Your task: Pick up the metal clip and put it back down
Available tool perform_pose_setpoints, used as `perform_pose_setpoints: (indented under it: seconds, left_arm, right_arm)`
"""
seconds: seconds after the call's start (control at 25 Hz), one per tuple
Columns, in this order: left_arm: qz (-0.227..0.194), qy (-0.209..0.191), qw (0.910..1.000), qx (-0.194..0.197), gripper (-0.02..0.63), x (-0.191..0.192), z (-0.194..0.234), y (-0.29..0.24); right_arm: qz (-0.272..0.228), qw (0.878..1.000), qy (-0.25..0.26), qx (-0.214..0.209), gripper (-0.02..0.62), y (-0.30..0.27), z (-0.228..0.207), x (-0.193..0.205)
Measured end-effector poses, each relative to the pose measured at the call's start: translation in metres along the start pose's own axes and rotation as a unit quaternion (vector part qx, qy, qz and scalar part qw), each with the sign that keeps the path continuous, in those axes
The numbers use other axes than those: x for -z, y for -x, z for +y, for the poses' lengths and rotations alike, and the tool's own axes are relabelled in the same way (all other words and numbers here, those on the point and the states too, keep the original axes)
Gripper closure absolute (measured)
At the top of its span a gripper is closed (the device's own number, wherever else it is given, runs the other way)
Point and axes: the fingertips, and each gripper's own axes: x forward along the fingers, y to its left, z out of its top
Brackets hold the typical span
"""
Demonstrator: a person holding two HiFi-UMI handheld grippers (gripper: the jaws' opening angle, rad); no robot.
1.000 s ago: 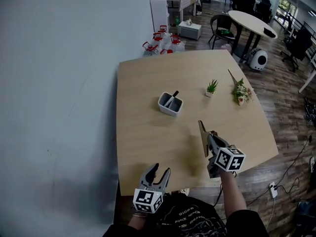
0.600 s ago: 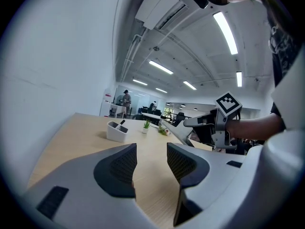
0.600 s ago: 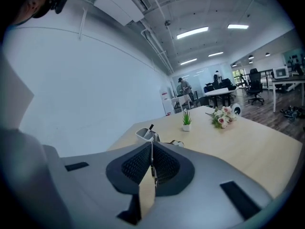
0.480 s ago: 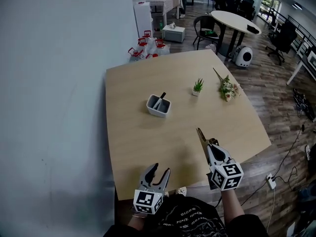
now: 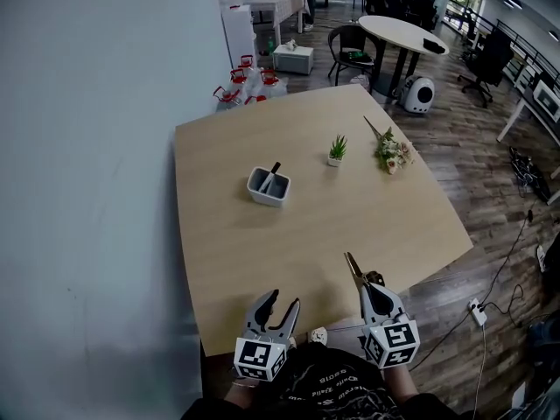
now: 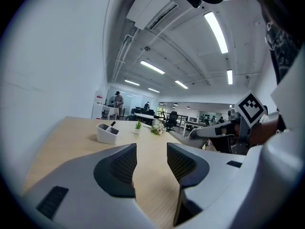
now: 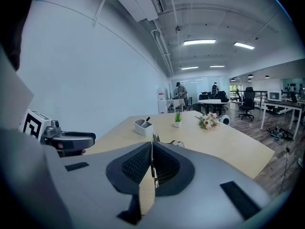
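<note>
The right gripper point(image 5: 364, 287) is pinching the metal clip point(image 5: 353, 265), its jaws pressed together on the thin strip so that only the tip point(image 7: 155, 138) is poking out above the pads. Compared with a second ago, this gripper is sitting closer to the person: it was out over the middle of the table point(image 5: 227, 234) then, and now it is hanging by the near edge, with the clip pointing away toward the far side. The clip appears to be off the wood rather than resting on it, though the head view alone is not settling that. The left gripper point(image 5: 283, 299) is waiting low at the near edge, jaws spread with nothing but bare tabletop showing between them, just where it was before. The white holder point(image 5: 267, 186), the little potted plant point(image 5: 337, 150) and the bunch of flowers point(image 5: 388, 154) are standing well apart from both grippers. So the picking up is looking done; what is remaining is lowering the clip onto the table and letting the jaws go.
</note>
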Motion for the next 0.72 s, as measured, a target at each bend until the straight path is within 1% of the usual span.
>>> perform_pose_setpoints:
  seconds: [0.4, 0.48, 0.56, 0.72]
  left_arm:
    - [0.002, -0.007, 0.9999, 0.008, 0.403, -0.002, -0.006, -0.007]
    - [0.003, -0.007, 0.9999, 0.008, 0.404, -0.002, -0.005, -0.009]
    - [0.002, -0.006, 1.0000, 0.006, 0.403, -0.002, -0.003, -0.011]
    - [0.004, -0.006, 1.0000, 0.001, 0.403, -0.003, -0.001, -0.014]
  right_arm:
    - [0.006, 1.000, 0.000, -0.003, 0.575, 0.003, -0.001, 0.004]
    - [0.010, 1.000, -0.016, -0.012, 0.575, 0.000, -0.001, 0.005]
    - [0.020, 0.998, -0.047, -0.020, 0.575, -0.006, -0.005, 0.008]
    - [0.032, 0.994, -0.103, -0.023, 0.575, -0.024, -0.021, 0.011]
